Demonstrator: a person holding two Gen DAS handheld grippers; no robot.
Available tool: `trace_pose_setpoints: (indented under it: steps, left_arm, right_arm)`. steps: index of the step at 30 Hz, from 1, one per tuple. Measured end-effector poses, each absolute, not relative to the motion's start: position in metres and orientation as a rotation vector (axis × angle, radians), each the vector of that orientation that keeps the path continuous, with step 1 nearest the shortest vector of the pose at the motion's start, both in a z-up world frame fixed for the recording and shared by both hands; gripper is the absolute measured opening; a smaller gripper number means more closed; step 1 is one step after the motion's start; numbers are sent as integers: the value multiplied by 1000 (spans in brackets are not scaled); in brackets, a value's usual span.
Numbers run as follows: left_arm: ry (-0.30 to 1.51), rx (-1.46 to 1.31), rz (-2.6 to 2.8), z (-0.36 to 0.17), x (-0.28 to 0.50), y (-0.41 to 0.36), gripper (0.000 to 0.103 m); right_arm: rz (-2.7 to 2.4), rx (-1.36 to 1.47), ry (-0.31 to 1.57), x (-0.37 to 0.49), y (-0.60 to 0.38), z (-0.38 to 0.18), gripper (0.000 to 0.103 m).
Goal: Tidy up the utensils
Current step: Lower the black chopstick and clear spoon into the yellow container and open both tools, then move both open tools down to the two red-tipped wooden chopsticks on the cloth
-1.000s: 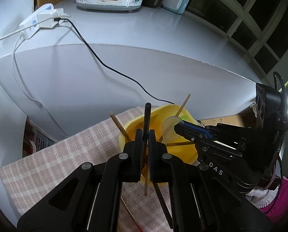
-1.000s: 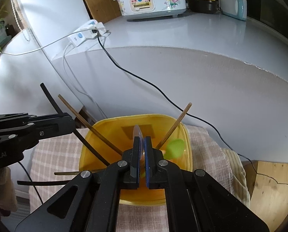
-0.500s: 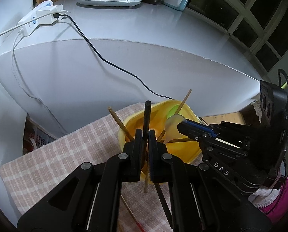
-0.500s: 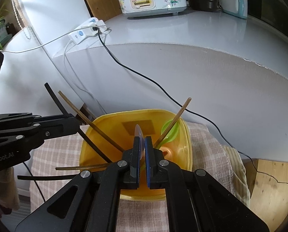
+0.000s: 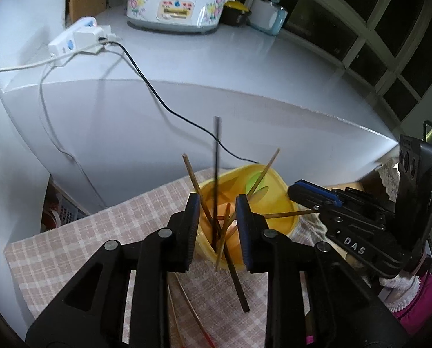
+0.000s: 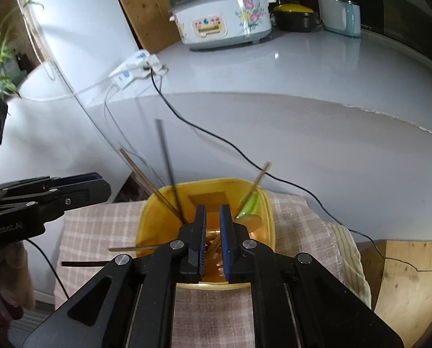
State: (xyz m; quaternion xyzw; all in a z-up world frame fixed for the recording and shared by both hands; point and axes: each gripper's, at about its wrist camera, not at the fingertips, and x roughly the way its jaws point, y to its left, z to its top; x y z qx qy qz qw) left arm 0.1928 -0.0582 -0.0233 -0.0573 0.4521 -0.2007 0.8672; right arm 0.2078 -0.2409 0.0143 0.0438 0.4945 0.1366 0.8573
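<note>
A yellow tub (image 5: 282, 185) (image 6: 146, 217) stands on a checked cloth (image 5: 100, 232) and holds wooden chopsticks (image 5: 191, 174) (image 6: 137, 171), a green spoon (image 6: 249, 203) and a pale spoon (image 6: 249, 220). My left gripper (image 5: 219, 223) hovers over its near rim with its jaws opening. A blurred black chopstick (image 5: 217, 159) (image 6: 165, 150) stands between the fingers, free of the pads, its foot in the tub. My right gripper (image 6: 212, 226) is above the tub with its jaws opening a little and nothing between them. Its tips (image 5: 297, 191) show at the right in the left wrist view.
Another black chopstick (image 5: 236, 281) lies from the tub onto the cloth, and a wooden one (image 5: 285, 214) rests across the rim. Behind is a white counter with a flowered cooker (image 5: 175, 8), a power strip (image 5: 74, 36) and a black cable (image 5: 163, 101). A pink sleeve (image 5: 419, 298) is at the right.
The left jaws have opened and let go of the black chopstick. The right jaws have parted and the spoon handle is gone from between them. Both grippers have risen slightly.
</note>
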Motion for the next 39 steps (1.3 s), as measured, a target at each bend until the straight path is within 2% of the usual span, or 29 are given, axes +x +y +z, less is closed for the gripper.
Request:
trace_pose_setpoints:
  steps: [11,20,22,24,26,39]
  left_arm:
    - [857,-185,-359,11,160,-11,24]
    - [864,-213,-293,4,128,27,24]
    - [885,-229,-277,-5,121,35,24]
    - [906,-242,-265,-14,116,41,24]
    - [938,-258,-254,-26,112,44,24]
    - [1213,-248,-281,-142,107,9,24]
  right_arm:
    - [301,181,980,180,-260,48,8]
    - [335,246,977,153,-268,57,8]
    - [342,247,989,149,-268,55,10]
    - [344,248,996,142,-269,52,29]
    - [350,249,1004,135,-271,47,34]
    - [351,304,1237,103,-258,-33,34]
